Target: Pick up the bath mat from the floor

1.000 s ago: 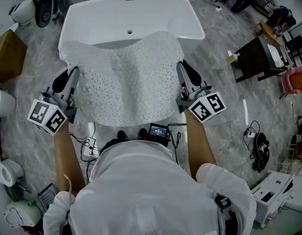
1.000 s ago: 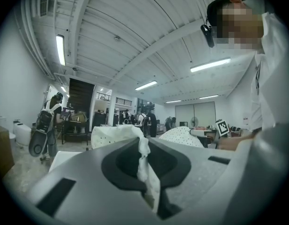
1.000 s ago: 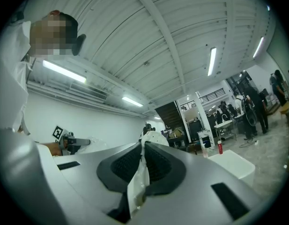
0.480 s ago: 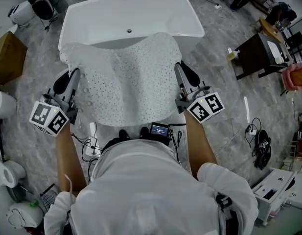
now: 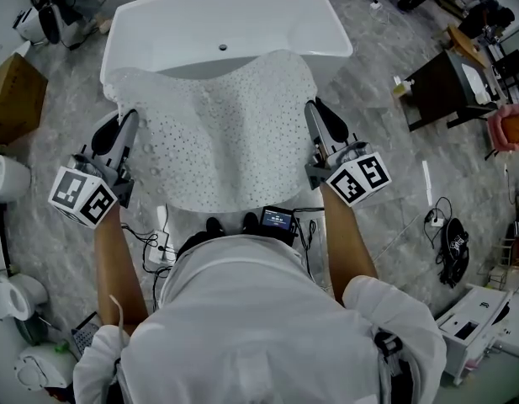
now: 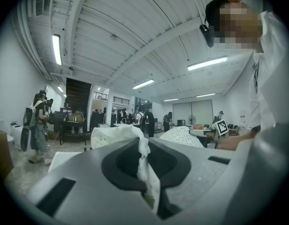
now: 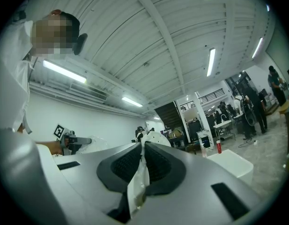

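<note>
Left gripper (image 5: pixel 123 133) and right gripper (image 5: pixel 320 123) jaws are clamping the bath mat's (image 5: pixel 225 133) side edges. I'm advising lifting both evenly, taut, clearing the bathtub (image 5: pixel 335 32).

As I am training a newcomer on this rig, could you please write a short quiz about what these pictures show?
1. True or false: the bath mat lies flat and untouched.
2. The right gripper has its jaws: A) wide open B) shut on the mat's edge C) shut on a bottle.
3. Which white fixture stands beyond the mat?

Key:
1. False. The left gripper and the right gripper hold it up by opposite edges.
2. B.
3. The bathtub.
</note>
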The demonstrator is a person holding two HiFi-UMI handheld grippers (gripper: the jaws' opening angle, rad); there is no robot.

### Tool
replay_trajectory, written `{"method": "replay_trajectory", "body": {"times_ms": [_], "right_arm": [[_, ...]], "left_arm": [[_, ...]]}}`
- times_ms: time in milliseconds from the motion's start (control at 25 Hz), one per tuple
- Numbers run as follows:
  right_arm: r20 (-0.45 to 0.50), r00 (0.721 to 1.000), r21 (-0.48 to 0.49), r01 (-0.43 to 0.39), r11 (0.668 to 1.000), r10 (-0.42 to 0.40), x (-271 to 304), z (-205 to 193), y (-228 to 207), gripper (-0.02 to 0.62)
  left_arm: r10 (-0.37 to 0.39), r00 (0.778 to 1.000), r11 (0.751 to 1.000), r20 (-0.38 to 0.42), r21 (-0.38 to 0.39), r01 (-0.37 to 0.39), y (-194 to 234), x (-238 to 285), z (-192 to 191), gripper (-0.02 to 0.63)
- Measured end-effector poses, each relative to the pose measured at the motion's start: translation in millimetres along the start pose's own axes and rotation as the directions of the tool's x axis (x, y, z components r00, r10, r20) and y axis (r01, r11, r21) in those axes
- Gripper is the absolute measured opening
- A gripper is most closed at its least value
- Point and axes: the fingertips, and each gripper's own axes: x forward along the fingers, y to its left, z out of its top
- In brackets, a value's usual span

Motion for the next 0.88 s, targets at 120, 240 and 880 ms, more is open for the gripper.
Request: {"method": "replay_trajectory", "body": {"times_ms": [120,240,880], "right_arm": [[0.002,1.000,-0.003,-0.005,1.000,0.005,0.5,-0.5,0.1,0.044],[0.006,1.000,-0.003,-0.010,1.000,0.010,1.6,1.7,-0.3,0.044],[0.020,1.000,-0.004,-0.015,1.000,0.015,-13.8,1.0,0.3,0.044]], "left_arm": [[-0.004,1.000,1.000,0.001,0.002,0.004,-0.6,1.7,1.1,0.032],[-0.007,1.000,1.000,-0.001,0.000,0.007,-1.0,2.9,2.5,0.032],[-0.006,1.000,1.000,0.016,-0.008,0.006,-15.0,-3.4,0.2,0.032]]}}
